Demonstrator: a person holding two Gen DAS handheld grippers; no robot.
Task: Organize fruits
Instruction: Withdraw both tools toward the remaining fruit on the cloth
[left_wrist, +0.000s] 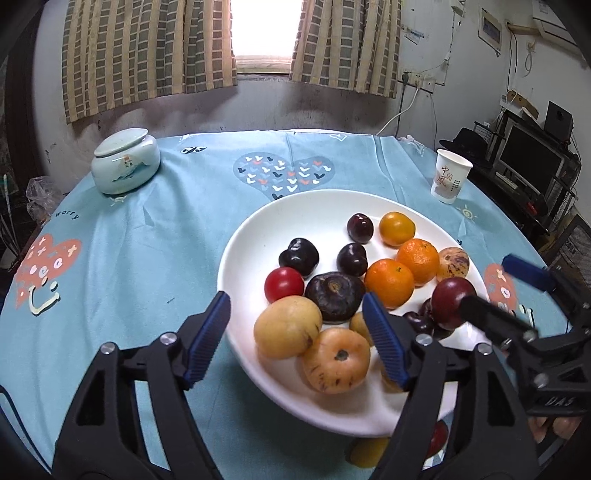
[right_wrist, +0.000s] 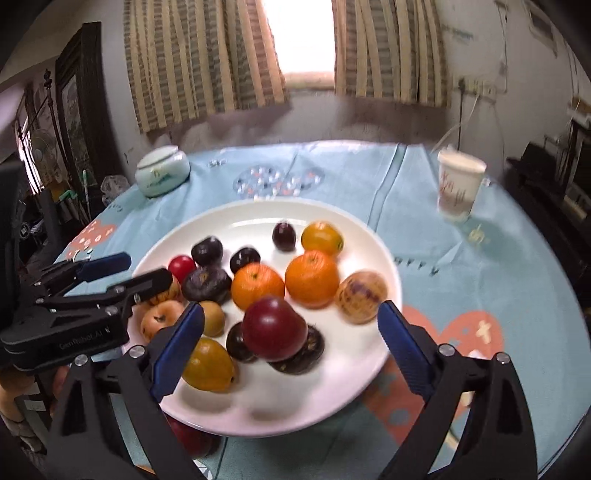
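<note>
A white plate (left_wrist: 251, 236) (right_wrist: 221, 218) on the blue tablecloth holds several fruits: two oranges (left_wrist: 389, 282) (right_wrist: 258, 286), a red tomato (left_wrist: 284, 284) (right_wrist: 181, 266), dark plums (left_wrist: 334, 295) and yellow fruits (left_wrist: 288, 326). My left gripper (left_wrist: 297, 339) (right_wrist: 127, 273) is open over the plate's near left part. The yellow fruit lies between its fingers, untouched. My right gripper (right_wrist: 291, 347) (left_wrist: 509, 291) is open too. A dark red plum (right_wrist: 275, 328) (left_wrist: 452, 302) sits blurred between its fingers, on top of dark fruits, with neither pad on it.
A pale green lidded jar (left_wrist: 125, 160) (right_wrist: 162, 175) stands at the far left, a paper cup (left_wrist: 450, 181) (right_wrist: 458, 184) at the far right. A red fruit (right_wrist: 188, 439) and a yellow one (left_wrist: 369, 452) lie on the cloth by the plate's near rim.
</note>
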